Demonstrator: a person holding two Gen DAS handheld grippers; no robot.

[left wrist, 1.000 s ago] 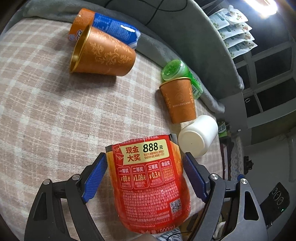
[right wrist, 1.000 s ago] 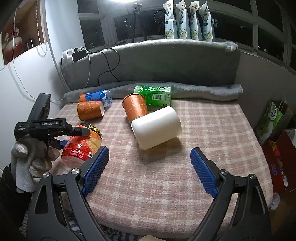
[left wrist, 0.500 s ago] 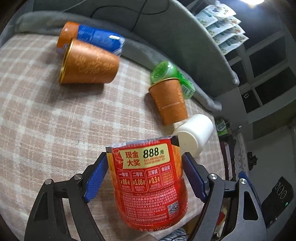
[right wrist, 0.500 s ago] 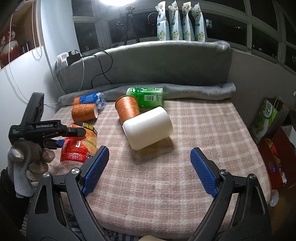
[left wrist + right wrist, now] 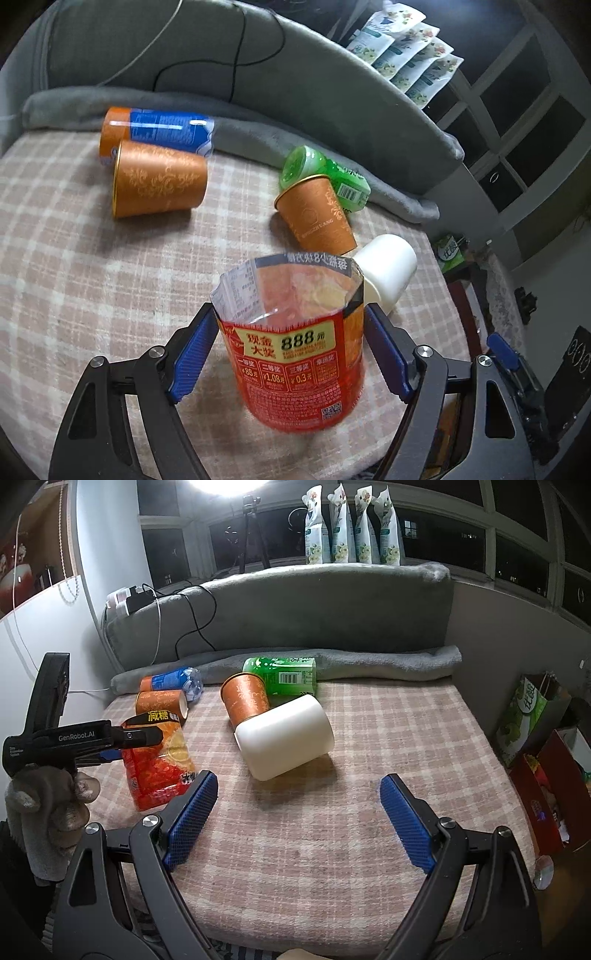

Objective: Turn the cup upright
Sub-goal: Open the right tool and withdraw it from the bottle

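Observation:
My left gripper (image 5: 291,350) is shut on a red cut-bottle cup (image 5: 295,354) with a printed label. The cup stands nearly upright, open end up, its base near the checked cloth (image 5: 74,266). In the right wrist view the same cup (image 5: 159,760) is at the left, held by the left gripper (image 5: 107,742) and leaning slightly. My right gripper (image 5: 295,812) is open and empty, low over the cloth in front of a white cup (image 5: 284,738) lying on its side.
Two orange paper cups (image 5: 159,181) (image 5: 317,218) lie on their side, also in the right view (image 5: 245,699). A blue-labelled bottle (image 5: 159,129) and a green bottle (image 5: 325,177) lie against a grey rolled blanket (image 5: 369,661). Bags (image 5: 535,709) stand off the right edge.
My left gripper has turned the red cup from lying on its side to nearly upright, its open mouth now showing. The right gripper has stayed open and almost still.

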